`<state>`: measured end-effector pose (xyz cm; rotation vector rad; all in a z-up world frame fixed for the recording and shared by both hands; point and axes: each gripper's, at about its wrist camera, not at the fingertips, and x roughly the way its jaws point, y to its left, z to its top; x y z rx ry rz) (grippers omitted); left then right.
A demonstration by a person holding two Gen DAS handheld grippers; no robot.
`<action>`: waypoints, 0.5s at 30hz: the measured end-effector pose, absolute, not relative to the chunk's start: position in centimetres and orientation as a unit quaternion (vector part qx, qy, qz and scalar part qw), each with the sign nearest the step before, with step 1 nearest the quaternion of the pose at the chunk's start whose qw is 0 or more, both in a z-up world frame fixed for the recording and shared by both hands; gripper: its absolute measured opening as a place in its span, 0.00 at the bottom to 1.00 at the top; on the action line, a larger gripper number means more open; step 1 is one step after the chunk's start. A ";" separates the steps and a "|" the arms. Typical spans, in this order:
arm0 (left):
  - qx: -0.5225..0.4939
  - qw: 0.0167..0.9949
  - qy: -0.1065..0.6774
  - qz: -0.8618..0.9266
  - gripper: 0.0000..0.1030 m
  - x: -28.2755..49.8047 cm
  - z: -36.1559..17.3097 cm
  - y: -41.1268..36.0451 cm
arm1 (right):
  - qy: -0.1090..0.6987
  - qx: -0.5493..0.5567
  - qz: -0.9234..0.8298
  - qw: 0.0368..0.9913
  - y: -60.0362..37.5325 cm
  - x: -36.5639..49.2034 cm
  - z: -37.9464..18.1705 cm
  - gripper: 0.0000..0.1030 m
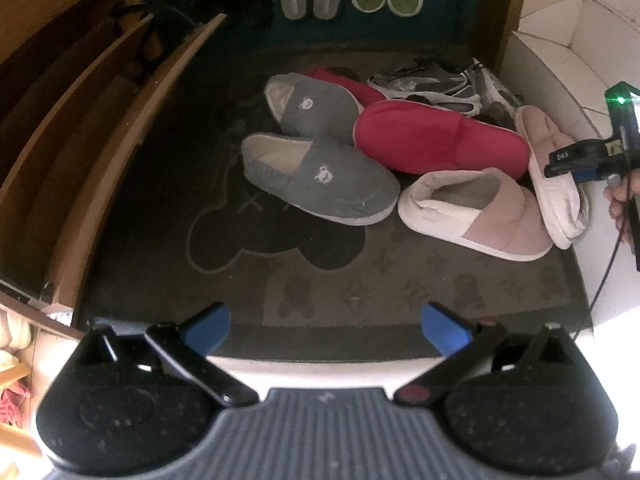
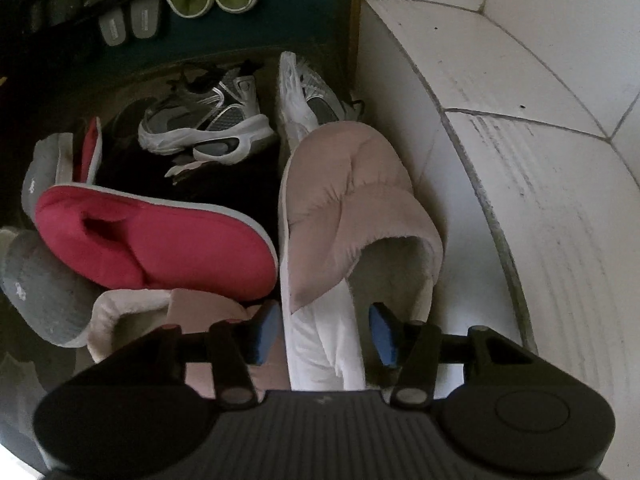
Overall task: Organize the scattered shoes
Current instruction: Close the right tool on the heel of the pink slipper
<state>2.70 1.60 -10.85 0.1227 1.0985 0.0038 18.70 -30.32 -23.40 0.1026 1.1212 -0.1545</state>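
My right gripper (image 2: 324, 332) straddles a tilted pink slipper's (image 2: 352, 200) heel, blue pads not yet pressing. My left gripper (image 1: 325, 330) hangs wide open, empty, above the mat (image 1: 160, 208).

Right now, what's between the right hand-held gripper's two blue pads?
In the right wrist view, the white heel of the tilted pink slipper lies inside the right hand-held gripper, though contact is unclear.

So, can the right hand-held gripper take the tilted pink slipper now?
Probably yes: the right hand-held gripper already straddles the tilted pink slipper's heel, jaws open, nothing between.
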 end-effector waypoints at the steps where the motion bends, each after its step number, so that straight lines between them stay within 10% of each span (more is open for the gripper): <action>1: 0.059 0.849 0.524 0.004 1.00 2.7 -11.0 1.7 | 0.533 0.053 -0.075 0.841 -30.5 18.9 -23.7 0.46; 15: 0.059 0.846 0.530 0.001 1.00 2.8 -11.2 1.0 | 0.520 0.072 -0.050 0.849 -31.0 19.5 -24.7 0.30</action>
